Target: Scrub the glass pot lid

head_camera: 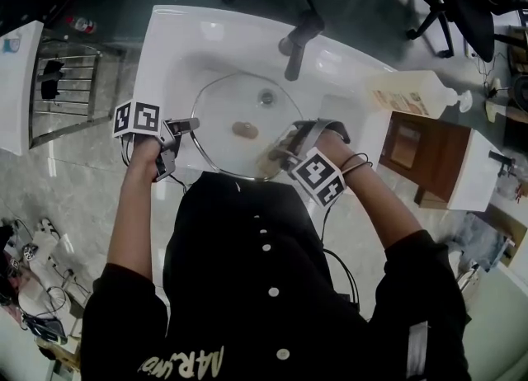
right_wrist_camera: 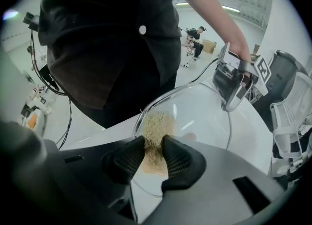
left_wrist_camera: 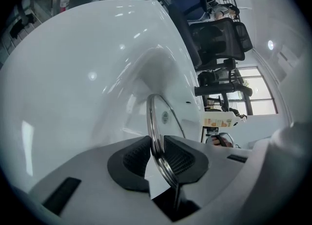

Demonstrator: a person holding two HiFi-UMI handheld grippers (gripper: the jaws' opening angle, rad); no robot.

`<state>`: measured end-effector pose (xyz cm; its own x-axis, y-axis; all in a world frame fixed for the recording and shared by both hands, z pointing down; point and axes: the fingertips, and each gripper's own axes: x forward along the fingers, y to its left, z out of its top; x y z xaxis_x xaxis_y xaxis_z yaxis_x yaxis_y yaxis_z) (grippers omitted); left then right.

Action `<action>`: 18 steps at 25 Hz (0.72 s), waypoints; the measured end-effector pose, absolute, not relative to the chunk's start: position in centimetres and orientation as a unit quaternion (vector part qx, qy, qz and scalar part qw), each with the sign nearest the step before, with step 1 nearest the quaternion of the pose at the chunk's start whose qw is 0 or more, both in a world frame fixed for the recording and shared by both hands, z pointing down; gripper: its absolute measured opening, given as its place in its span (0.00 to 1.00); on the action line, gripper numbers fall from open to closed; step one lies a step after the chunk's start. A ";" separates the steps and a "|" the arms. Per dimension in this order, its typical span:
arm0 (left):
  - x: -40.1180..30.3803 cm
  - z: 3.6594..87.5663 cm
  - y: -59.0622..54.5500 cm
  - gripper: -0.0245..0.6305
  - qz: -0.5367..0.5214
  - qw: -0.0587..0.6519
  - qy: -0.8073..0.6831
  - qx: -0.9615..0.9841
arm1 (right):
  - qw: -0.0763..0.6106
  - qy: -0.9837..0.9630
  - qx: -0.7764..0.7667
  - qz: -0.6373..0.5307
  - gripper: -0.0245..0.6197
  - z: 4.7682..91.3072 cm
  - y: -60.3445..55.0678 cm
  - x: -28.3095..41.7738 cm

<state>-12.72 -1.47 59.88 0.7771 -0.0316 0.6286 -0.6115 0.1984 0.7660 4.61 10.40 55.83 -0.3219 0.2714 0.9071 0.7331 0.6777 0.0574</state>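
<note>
A round glass pot lid [head_camera: 231, 103] with a metal rim and a brown knob [head_camera: 244, 130] is held over the white sink basin [head_camera: 181, 29]. My left gripper [head_camera: 183, 128] is shut on the lid's left rim. In the left gripper view the rim [left_wrist_camera: 153, 117] runs edge-on between the pads of the left gripper [left_wrist_camera: 157, 146]. My right gripper [head_camera: 280, 152] is at the lid's near right edge, shut on a tan fibrous scrub pad [right_wrist_camera: 156, 126] that lies against the glass [right_wrist_camera: 204, 117]. The left gripper [right_wrist_camera: 234, 85] shows across the lid in the right gripper view.
A dark faucet [head_camera: 299, 37] reaches over the back of the basin. A soap bottle [head_camera: 417, 95] lies to the right of the sink beside a brown wooden box [head_camera: 421, 152]. A wire rack [head_camera: 66, 91] stands on the left. Office chairs stand behind the sink.
</note>
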 end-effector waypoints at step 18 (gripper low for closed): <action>-12.6 60.1 -0.5 0.24 0.326 0.632 -0.293 0.639 | 0.496 -0.817 -0.167 -0.243 0.25 54.0 8.6 3.2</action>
